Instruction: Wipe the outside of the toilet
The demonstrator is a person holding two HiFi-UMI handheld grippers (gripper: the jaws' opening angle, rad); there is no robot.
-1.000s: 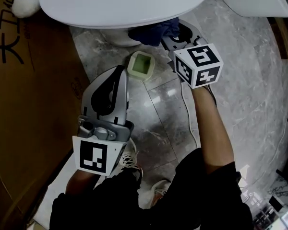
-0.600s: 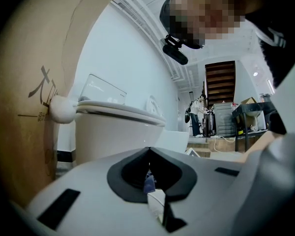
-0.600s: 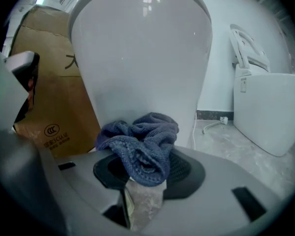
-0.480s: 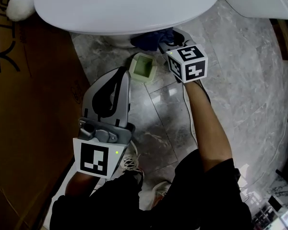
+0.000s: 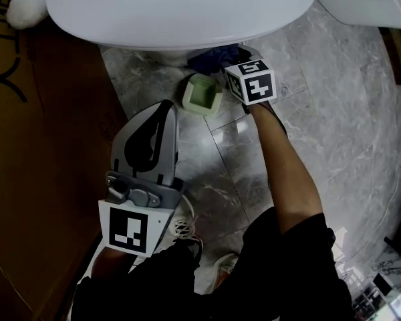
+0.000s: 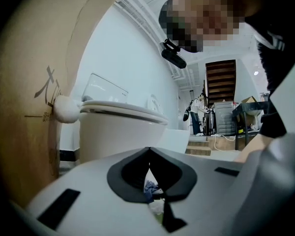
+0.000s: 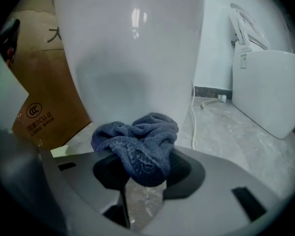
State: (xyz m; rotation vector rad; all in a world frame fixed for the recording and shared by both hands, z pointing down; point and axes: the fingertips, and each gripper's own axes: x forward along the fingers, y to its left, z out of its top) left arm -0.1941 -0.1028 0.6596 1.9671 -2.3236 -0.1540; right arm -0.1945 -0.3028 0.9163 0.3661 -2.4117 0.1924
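The white toilet [image 5: 180,9] fills the top of the head view, and its pedestal [image 7: 130,48] stands close in front of my right gripper. My right gripper [image 5: 226,60] reaches under the bowl's rim, shut on a bunched blue cloth [image 7: 137,141]. In the head view the cloth [image 5: 217,54] lies against the pedestal, just below the rim. My left gripper [image 5: 166,109] hangs lower left, away from the toilet, shut with nothing in it. In the left gripper view the toilet [image 6: 118,127] shows beyond the closed jaws of the left gripper [image 6: 149,168].
A small green-and-white container [image 5: 202,93] sits on the marble floor between the grippers. A cardboard box [image 5: 33,146] walls off the left side. A second white fixture [image 7: 270,87] stands to the right, with a white cable [image 7: 193,117] along the floor.
My right gripper has moved forward with the cloth, farther under the toilet rim toward the pedestal. The left gripper has hardly moved.
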